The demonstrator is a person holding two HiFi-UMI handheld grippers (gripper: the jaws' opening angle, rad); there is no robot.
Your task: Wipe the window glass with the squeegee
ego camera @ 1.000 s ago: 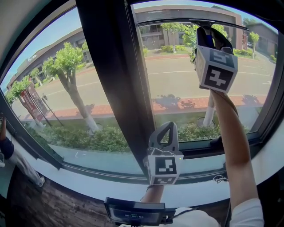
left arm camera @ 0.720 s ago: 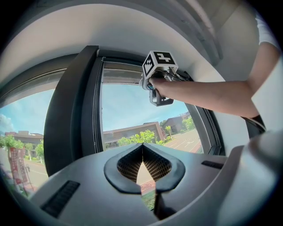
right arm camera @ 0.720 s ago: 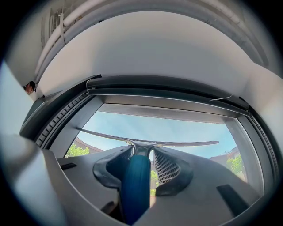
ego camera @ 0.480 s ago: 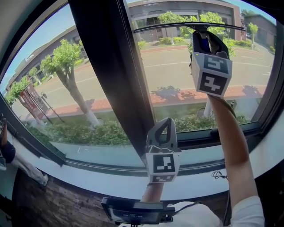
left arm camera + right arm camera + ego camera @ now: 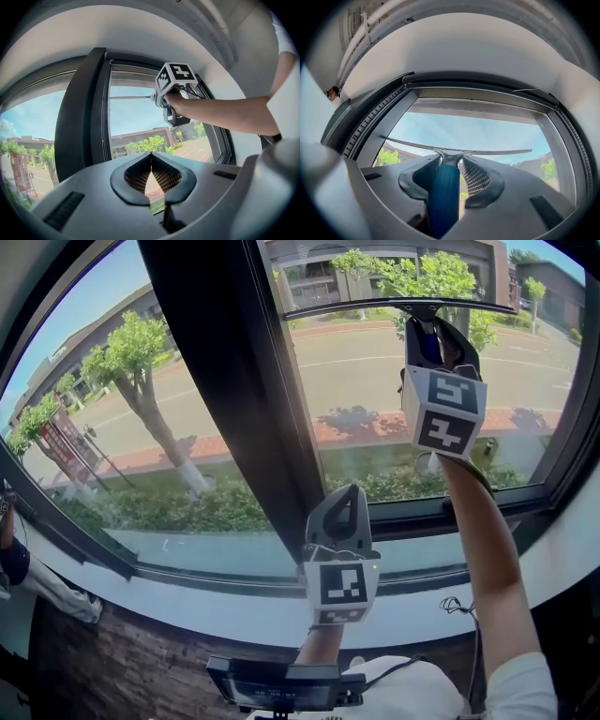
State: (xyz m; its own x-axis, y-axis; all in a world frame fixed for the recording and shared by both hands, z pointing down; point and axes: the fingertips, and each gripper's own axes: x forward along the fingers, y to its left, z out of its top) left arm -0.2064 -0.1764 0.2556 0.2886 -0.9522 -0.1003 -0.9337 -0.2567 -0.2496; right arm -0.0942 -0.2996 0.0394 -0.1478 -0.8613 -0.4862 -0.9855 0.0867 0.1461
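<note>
The squeegee (image 5: 398, 307) has a blue handle (image 5: 443, 197) and a long thin blade (image 5: 454, 151) lying across the right window pane (image 5: 375, 399). My right gripper (image 5: 436, 334) is raised on an outstretched arm and is shut on the handle; the blade runs level across the pane, a little below its top frame. My left gripper (image 5: 342, 521) hangs low by the sill, beside the dark centre mullion, with its jaws closed and nothing between them (image 5: 151, 173). The left gripper view shows the right gripper (image 5: 161, 96) up at the glass.
A wide dark mullion (image 5: 225, 390) divides the window; a second pane (image 5: 103, 409) lies to its left. The white sill (image 5: 187, 606) runs below, with a dark frame (image 5: 581, 427) at the right. A person (image 5: 14, 563) stands at the far left edge.
The squeegee and my right gripper have come down the pane a little, the blade staying level. The left gripper has stayed low by the sill.
</note>
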